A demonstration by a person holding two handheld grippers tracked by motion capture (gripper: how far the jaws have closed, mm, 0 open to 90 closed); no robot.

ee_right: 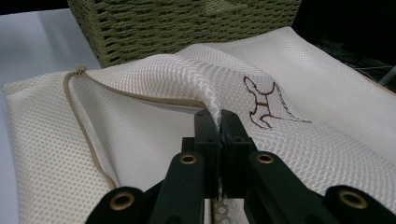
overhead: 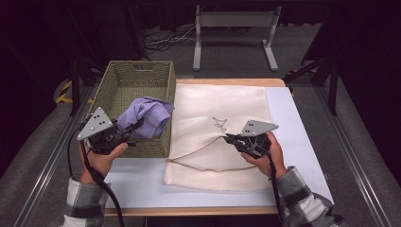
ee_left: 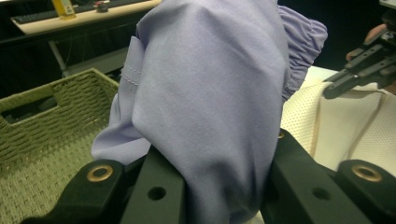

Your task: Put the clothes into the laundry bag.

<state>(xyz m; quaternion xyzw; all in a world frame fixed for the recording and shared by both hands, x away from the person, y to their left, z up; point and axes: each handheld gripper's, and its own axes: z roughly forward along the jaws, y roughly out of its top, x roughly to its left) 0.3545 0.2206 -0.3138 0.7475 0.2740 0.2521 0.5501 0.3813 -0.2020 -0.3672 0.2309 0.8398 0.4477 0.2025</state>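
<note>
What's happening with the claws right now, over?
Left claw shut on purple shirt, over the basket. Right claw pinching mesh bag, lifting its top layer. Nothing between shirt and bag.

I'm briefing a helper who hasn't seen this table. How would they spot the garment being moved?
Find the green woven basket at the table's left. Above its near right corner, the left gripper holds a bunched lilac garment. It is smooth and purple, unlike the cream mesh bag lying flat beside it.

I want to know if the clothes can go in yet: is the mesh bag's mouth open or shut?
Open a little: the right claw pinches the mesh bag top layer and lifts it off the layer below.
</note>
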